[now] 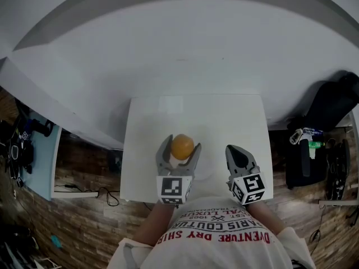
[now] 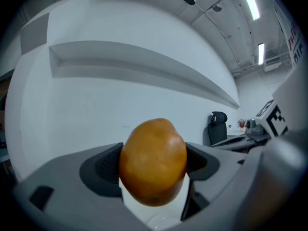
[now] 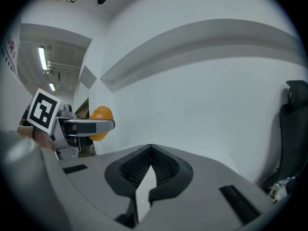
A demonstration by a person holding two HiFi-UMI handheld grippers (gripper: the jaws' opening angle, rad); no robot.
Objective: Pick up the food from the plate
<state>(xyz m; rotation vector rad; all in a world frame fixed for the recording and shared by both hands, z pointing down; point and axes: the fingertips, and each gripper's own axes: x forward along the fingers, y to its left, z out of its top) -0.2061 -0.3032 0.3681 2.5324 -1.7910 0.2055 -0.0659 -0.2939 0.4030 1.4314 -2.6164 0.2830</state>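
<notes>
My left gripper [image 1: 182, 145] is shut on a round orange-coloured piece of food [image 1: 182, 147], held just above the white table [image 1: 151, 116]. In the left gripper view the food [image 2: 153, 161] fills the gap between the two dark pads, with a faint white plate rim [image 2: 161, 223] below it. The plate [image 1: 206, 171] is hard to tell from the table in the head view. To the right, my right gripper [image 1: 235, 150] is shut with nothing in it, its pads meeting at the tip [image 3: 150, 149]. Its view shows the left gripper [image 3: 84, 126] and the food [image 3: 100, 115] off to the left.
The small white table stands against a white wall. A black chair [image 1: 334, 102] and a dark bag with bottles [image 1: 305, 156] are at the right on the wood floor. A light blue shelf [image 1: 42, 153] stands at the left.
</notes>
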